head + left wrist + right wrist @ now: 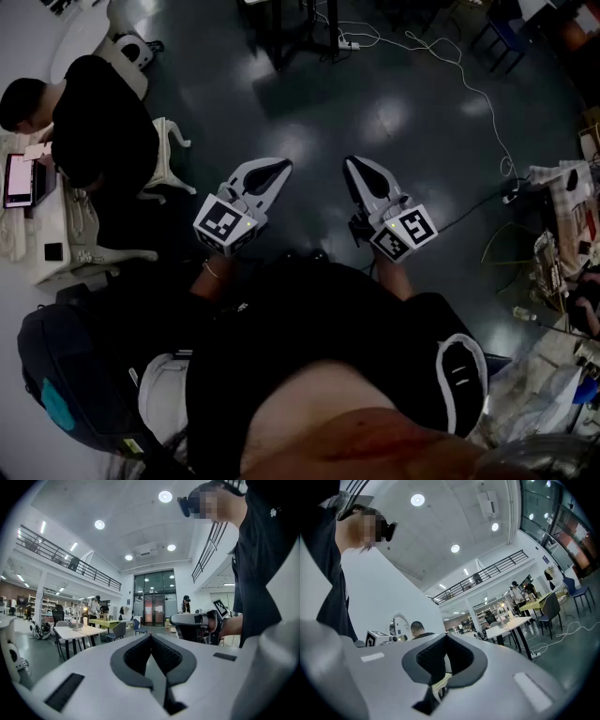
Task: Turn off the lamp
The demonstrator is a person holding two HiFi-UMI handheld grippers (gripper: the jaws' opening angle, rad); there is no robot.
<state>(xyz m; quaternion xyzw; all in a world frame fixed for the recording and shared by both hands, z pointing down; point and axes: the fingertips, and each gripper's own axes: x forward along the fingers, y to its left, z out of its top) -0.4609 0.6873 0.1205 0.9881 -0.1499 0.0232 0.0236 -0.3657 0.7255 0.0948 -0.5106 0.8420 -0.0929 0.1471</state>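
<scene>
jaws: my white plastic left gripper (pixel 280 168) and right gripper (pixel 352 165) are both clenched on nothing | lamp: I reckon it's that tiny warm glow (pixel 502 605) on the far white table (pixel 511 623) (too small to swear) | well ahead, off to the right of the right jaws

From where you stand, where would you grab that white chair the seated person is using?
The white chair seems to have its back toward us, and the seated person fills its seat side. So the best hold is probably the top of the backrest, approached from the dark floor side, where nothing blocks the way.
</scene>
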